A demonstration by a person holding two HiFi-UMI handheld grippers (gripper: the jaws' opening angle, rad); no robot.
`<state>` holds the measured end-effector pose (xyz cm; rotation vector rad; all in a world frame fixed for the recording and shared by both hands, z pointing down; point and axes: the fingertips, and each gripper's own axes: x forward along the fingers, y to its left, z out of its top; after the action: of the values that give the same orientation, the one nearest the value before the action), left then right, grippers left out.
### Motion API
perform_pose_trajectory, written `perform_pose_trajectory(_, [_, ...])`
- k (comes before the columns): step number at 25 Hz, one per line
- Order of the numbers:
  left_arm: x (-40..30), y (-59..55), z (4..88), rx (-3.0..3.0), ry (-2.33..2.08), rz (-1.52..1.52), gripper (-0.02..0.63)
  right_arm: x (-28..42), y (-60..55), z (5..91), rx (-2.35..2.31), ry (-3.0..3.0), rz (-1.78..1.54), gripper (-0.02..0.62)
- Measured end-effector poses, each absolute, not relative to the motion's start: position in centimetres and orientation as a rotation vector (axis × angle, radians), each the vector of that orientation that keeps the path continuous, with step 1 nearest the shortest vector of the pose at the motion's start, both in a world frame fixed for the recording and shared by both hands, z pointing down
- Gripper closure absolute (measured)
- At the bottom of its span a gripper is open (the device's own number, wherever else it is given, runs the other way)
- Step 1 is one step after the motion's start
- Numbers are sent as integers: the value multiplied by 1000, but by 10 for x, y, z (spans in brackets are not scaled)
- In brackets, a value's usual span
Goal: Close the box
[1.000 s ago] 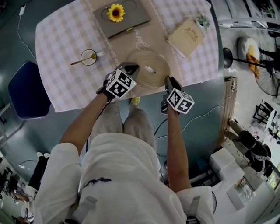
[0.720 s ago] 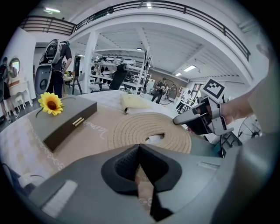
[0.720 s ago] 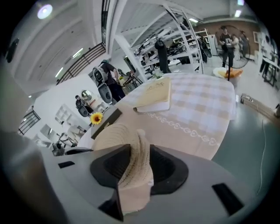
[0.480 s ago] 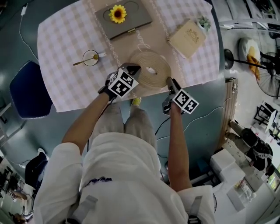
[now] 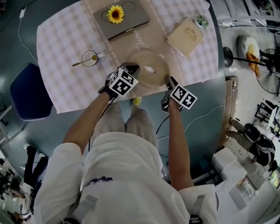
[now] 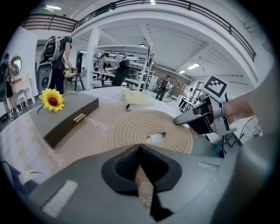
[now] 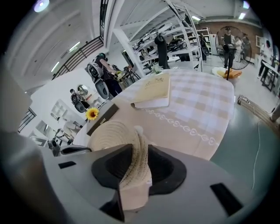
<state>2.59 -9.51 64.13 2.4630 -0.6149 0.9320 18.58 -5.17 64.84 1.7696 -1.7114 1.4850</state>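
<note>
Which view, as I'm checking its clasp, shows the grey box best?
The left gripper view: the box is near, its front and gold clasp facing the camera. The head view shows mainly its top; the right gripper view, a small far sliver.

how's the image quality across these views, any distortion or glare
Head view: even light, sharp, mild bending at the edges. Left gripper view: heavy fisheye, black corners, ceiling beams bowed, woven mat crisp. Right gripper view: same fisheye and black corners, a ceiling lamp flares top left.
</note>
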Motion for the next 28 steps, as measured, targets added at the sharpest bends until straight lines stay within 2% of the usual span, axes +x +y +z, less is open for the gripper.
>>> perform_pose_trajectory(28, [24, -99, 647, 2394, -680, 931, 606, 185, -51, 656, 1832, -1721, 1509, 471])
